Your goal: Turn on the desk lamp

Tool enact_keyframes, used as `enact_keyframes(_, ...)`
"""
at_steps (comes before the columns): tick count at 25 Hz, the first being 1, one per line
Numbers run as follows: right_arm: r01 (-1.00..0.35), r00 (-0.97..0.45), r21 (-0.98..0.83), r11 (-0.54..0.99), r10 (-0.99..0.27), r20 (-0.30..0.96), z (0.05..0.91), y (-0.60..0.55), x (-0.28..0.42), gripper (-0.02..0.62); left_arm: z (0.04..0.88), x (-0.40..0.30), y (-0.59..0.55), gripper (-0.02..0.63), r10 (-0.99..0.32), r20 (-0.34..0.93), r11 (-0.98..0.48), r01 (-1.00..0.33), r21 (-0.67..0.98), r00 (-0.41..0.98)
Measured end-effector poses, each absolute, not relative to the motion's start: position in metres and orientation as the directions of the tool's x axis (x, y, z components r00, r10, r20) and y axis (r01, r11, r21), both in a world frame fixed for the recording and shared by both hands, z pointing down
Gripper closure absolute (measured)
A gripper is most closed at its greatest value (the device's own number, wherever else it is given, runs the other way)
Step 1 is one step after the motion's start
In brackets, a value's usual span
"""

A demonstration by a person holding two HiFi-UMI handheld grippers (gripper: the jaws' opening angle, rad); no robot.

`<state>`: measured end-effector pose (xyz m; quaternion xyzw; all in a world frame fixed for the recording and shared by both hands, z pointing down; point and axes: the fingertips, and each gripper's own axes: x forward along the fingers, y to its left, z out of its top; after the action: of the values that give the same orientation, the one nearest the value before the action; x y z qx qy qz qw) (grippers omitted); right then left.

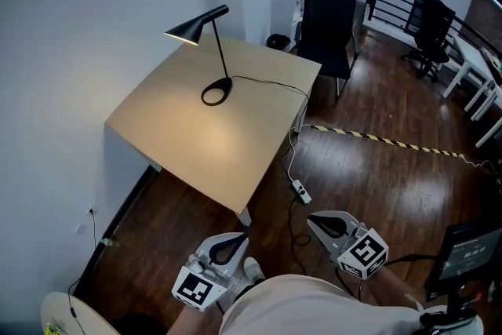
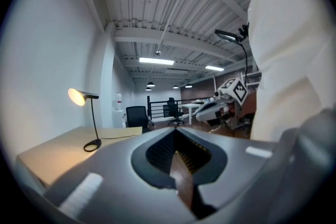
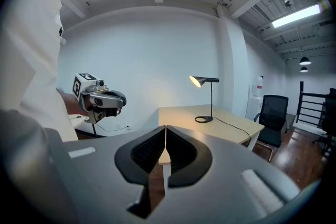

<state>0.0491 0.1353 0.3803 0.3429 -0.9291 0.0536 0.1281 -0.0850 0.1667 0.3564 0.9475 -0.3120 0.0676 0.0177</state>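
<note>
A black desk lamp (image 1: pixel 222 59) stands at the far side of the light wooden desk (image 1: pixel 235 153). Its shade glows and warm light falls on the desktop. The lamp also shows in the left gripper view (image 2: pixel 93 120) and the right gripper view (image 3: pixel 211 99). My left gripper (image 1: pixel 232 246) and right gripper (image 1: pixel 322 223) are held close to my body over the floor, well short of the desk. Both have their jaws shut on nothing. Each gripper shows in the other's view, the right gripper (image 2: pixel 220 105) and the left gripper (image 3: pixel 102 102).
The lamp's cable runs off the desk's right edge to a power strip (image 1: pixel 301 191) on the wooden floor. A black office chair (image 1: pixel 328 23) stands behind the desk. Yellow-black tape (image 1: pixel 376 139) crosses the floor. A monitor (image 1: pixel 469 251) is at lower right.
</note>
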Motion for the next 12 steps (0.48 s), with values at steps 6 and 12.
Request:
enact_keyframes(6, -0.679, -0.717, -0.012, 0.734, -0.659, 0.227, 0.361, 0.196, 0.116, 0.589, 0.338, -0.010, 0.229, 0.589, -0.535, 0.123, -0.844, -0.535, -0.034, 0.836)
enact_keyframes(12, -0.667, -0.732, -0.011, 0.745, -0.653, 0.194, 0.345, 0.254, 0.156, 0.577, 0.327, 0.041, 0.296, 0.589, -0.524, 0.129, -0.849, -0.528, -0.009, 0.842)
